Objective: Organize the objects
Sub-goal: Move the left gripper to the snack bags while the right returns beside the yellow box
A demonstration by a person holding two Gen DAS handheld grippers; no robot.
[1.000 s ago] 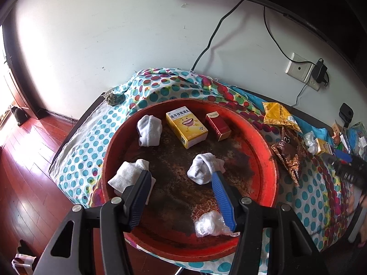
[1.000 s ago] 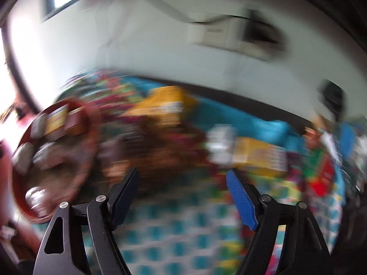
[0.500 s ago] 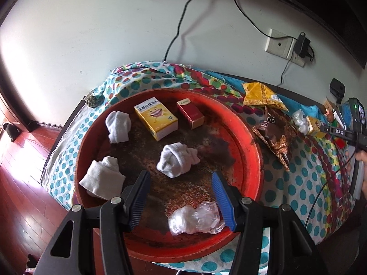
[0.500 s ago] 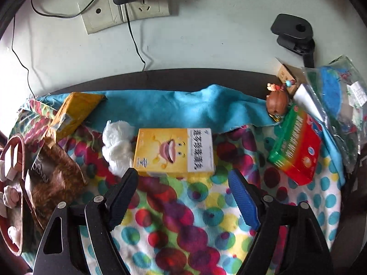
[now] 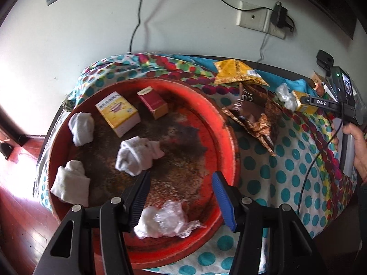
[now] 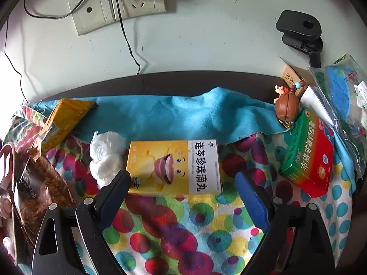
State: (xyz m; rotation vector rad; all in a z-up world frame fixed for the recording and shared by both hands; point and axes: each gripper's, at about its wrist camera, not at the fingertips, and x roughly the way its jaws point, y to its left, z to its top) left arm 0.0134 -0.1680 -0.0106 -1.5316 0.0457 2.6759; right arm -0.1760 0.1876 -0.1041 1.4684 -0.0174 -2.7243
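Observation:
A worn red basin (image 5: 229, 137) on the dotted cloth holds a yellow box (image 5: 118, 112), a red box (image 5: 152, 103), several rolled white socks (image 5: 137, 153) and a plastic-wrapped white wad (image 5: 165, 220). My left gripper (image 5: 181, 178) hangs open over the basin's near side, nothing between its fingers. In the right wrist view a second yellow medicine box (image 6: 174, 167) lies flat on the cloth. My right gripper (image 6: 182, 176) straddles it, jaws opening. The black fingertip sits at the box's left corner and the blue pad stands clear of its right end.
A green and red box (image 6: 307, 160), a small figurine (image 6: 286, 110) and plastic bags lie at the right. A white wad (image 6: 105, 155), a yellow packet (image 6: 62, 119) and a brown snack bag (image 6: 39, 183) lie at the left. Blue cloth (image 6: 172, 114), wall sockets (image 6: 119, 11) and cables are behind.
The left gripper drifted right over the basin, still open. The right gripper swept right from the basin side, settled over the yellow box, and its jaws spread wider.

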